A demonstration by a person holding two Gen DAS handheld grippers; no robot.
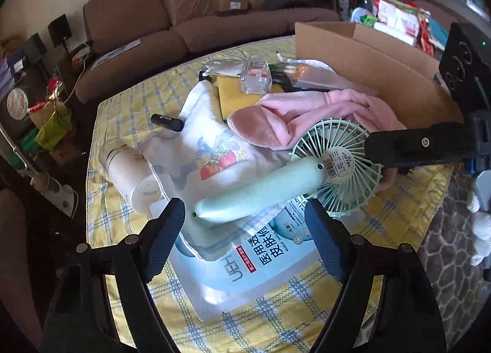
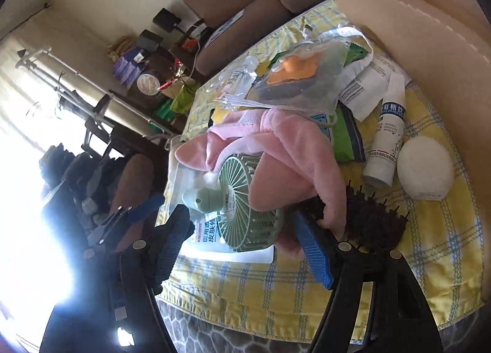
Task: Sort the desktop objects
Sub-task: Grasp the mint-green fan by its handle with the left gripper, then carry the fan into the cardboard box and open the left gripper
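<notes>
A mint-green hand-held fan (image 1: 276, 187) lies on the pile of things on the yellow checked tablecloth (image 1: 276, 316). Its handle end sits between the fingers of my left gripper (image 1: 244, 210), which is open and clear of it on both sides. In the right wrist view the fan's round head (image 2: 245, 196) stands between the fingers of my right gripper (image 2: 242, 219), also open, with gaps on both sides. One of my right gripper's fingers (image 1: 414, 144) reaches over the fan head from the right. A pink fleece cloth (image 2: 276, 150) drapes against the fan head.
Under the fan lie a strawberry-print white cloth (image 1: 208, 144) and a blue pouch (image 1: 264, 261). Nearby are a white bottle (image 1: 132, 175), a black stick (image 1: 167, 122), a glass bottle (image 1: 256, 76), a hairbrush (image 2: 371, 218), a white tube (image 2: 386, 141) and a white ball (image 2: 425, 168). An open cardboard box (image 1: 383, 64) stands behind.
</notes>
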